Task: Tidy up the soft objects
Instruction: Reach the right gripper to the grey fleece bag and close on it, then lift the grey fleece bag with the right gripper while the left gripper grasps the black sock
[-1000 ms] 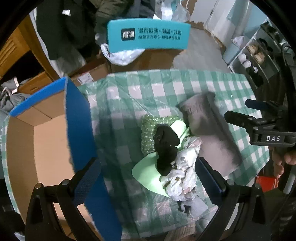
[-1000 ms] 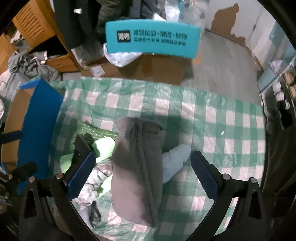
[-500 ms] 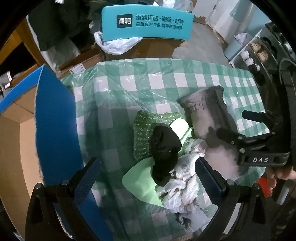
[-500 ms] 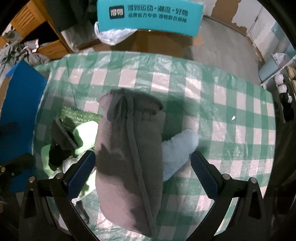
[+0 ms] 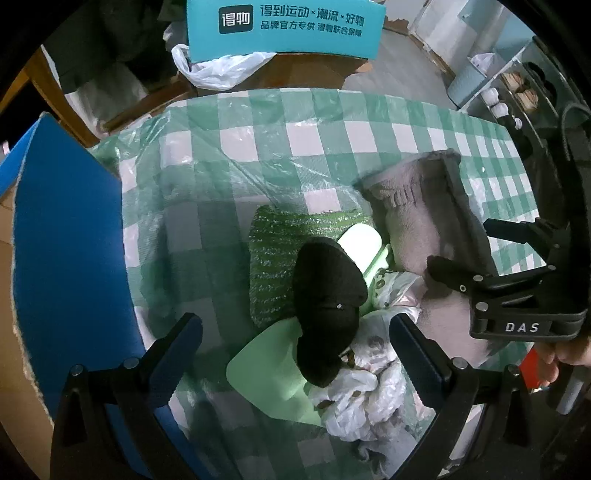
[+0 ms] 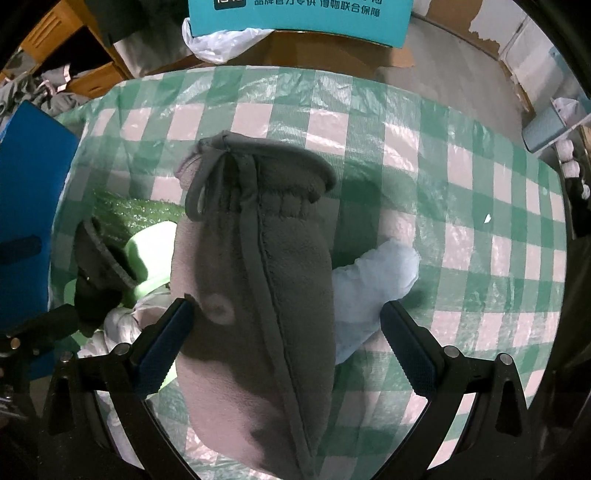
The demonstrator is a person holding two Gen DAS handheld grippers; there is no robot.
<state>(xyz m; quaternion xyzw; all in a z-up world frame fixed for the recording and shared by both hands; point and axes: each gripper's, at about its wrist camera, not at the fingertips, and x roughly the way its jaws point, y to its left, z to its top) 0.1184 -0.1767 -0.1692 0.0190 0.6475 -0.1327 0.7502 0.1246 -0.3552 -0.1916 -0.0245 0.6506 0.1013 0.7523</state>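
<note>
Soft things lay heaped on my worktop (image 5: pixel 258 118), which was covered with a green-and-white checked cloth under clear plastic. In the left wrist view my left tongs (image 5: pixel 295 350) stood wide and held nothing, hanging over a black sock (image 5: pixel 325 295) that lay across a pale green piece (image 5: pixel 266 369), with a crumpled white patterned cloth (image 5: pixel 362 387) at about 5 o'clock from it and a green textured pad (image 5: pixel 273 251) at 11 o'clock, partly under the sock. A blue-edged cardboard box (image 5: pixel 70 240) stood at 9 o'clock of the heap. My right tongs (image 6: pixel 284 339) were also wide and empty, their fingers (image 6: pixel 162 343) to either side of a grey fleece pouch (image 6: pixel 251 295) that lay lengthwise on the cloth with its drawstring mouth toward 12 o'clock; I could not tell whether they touched it. A light blue cloth (image 6: pixel 376 280) stuck out from under the pouch at 3 o'clock. Beyond the far edge stood a teal printed box (image 6: pixel 303 18).
</note>
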